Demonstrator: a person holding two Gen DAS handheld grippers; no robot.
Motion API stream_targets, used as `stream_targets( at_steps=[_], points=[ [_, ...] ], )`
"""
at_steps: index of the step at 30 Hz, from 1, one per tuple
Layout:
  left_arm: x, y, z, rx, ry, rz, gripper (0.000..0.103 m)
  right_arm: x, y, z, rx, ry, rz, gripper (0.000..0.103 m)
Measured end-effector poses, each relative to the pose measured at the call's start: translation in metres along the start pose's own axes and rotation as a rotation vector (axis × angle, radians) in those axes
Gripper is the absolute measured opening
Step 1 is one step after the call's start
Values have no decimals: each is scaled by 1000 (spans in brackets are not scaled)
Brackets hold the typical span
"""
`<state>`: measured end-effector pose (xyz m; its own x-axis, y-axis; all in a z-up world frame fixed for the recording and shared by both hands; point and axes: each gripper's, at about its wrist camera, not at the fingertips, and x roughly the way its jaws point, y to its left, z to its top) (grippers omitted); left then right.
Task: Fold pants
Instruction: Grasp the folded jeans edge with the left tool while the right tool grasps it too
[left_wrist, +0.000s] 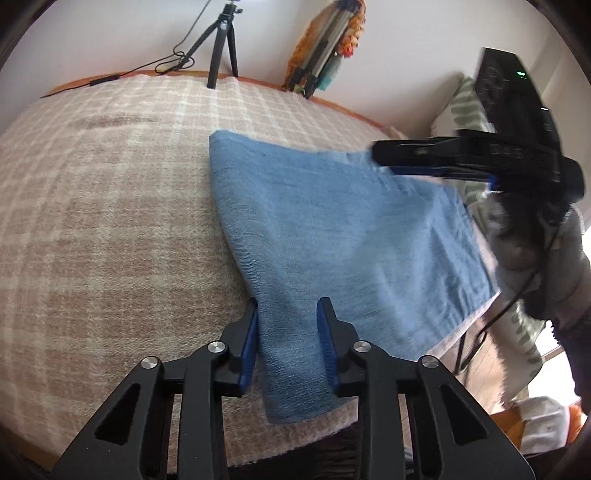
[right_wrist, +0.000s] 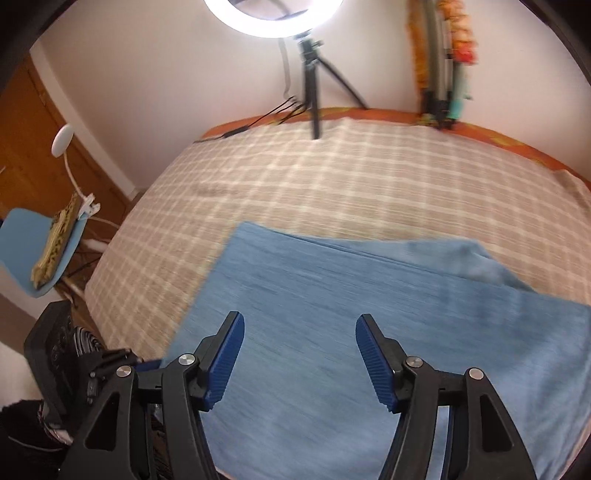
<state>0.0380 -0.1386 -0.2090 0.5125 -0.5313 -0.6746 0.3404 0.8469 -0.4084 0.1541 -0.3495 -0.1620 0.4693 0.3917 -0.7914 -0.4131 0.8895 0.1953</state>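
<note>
The pants (left_wrist: 332, 236) lie flat on the checked blanket (left_wrist: 110, 206), already doubled into a blue slab; soft denim, limp, fairly heavy, likely to sag unless taken at 2 corners or along a folded edge; the left gripper (left_wrist: 288, 343) hovers at the narrow end, fingers partly open, holding nothing; the right gripper (right_wrist: 299, 358) gapes wide above the cloth, empty.
</note>
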Motion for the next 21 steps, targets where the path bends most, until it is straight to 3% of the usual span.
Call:
stream_targets(
  at_steps=[10,16,19,21],
  points=[
    [-9,-8,-2,-28,-60,-44,24,78,52,44,-22,160,47,67],
    [-6,-17,-2,2,-67,-37,24,111,75,52,-61,265,-22,69],
    [-5,-16,-2,-1,-66,-32,24,121,80,50,-84,295,-97,69],
    [-6,-16,-3,-2,-65,-25,24,128,82,47,-100,314,-133,53]
  ],
)
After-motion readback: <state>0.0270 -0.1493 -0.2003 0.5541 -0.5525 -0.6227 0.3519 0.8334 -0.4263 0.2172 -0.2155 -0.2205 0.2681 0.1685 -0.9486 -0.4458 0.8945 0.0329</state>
